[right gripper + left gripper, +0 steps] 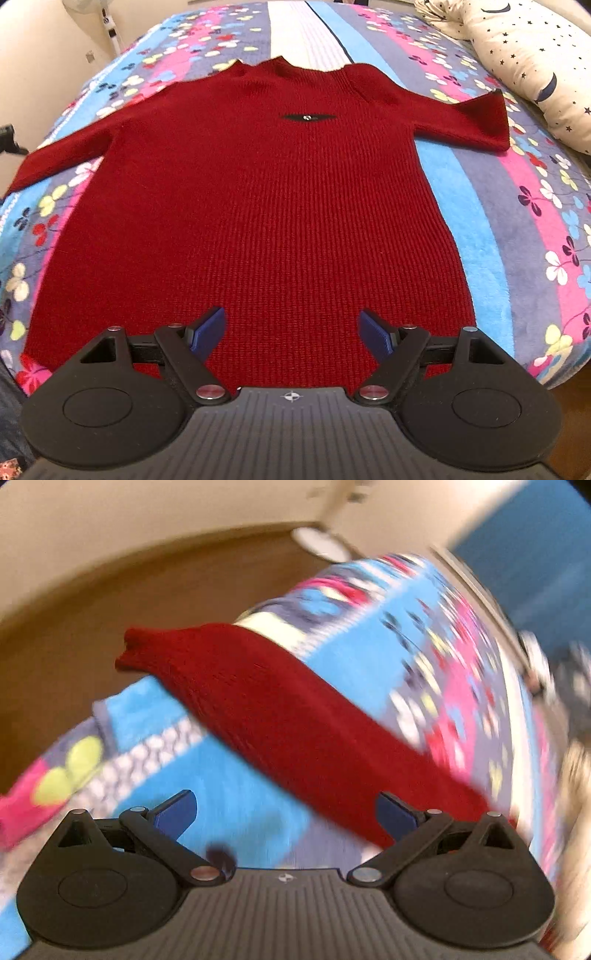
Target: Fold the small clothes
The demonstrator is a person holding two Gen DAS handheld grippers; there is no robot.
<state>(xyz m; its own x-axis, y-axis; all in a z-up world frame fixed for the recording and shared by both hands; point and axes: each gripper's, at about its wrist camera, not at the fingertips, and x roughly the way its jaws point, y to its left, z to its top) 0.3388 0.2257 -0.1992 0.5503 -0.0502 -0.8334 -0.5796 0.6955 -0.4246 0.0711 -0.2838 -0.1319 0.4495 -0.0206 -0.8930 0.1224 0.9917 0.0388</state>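
Blur: your left wrist view smears the blanket [229, 805] | Cut off: red sweater [258, 206] hem hidden behind your right gripper [293, 332]

This is a bedroom in a home. A bed takes up most of the right wrist view, covered with a plush blanket [480, 229] in blue, pink and grey stripes printed with clover-like flowers, and a cream pillow [535, 66] with dark stars and moons lies along its far right edge. Past the bed, the left wrist view shows a brown wooden floor [110, 620] meeting a plain cream wall [110, 517], and a white fan [88, 11] stands at the top left corner of the right wrist view.
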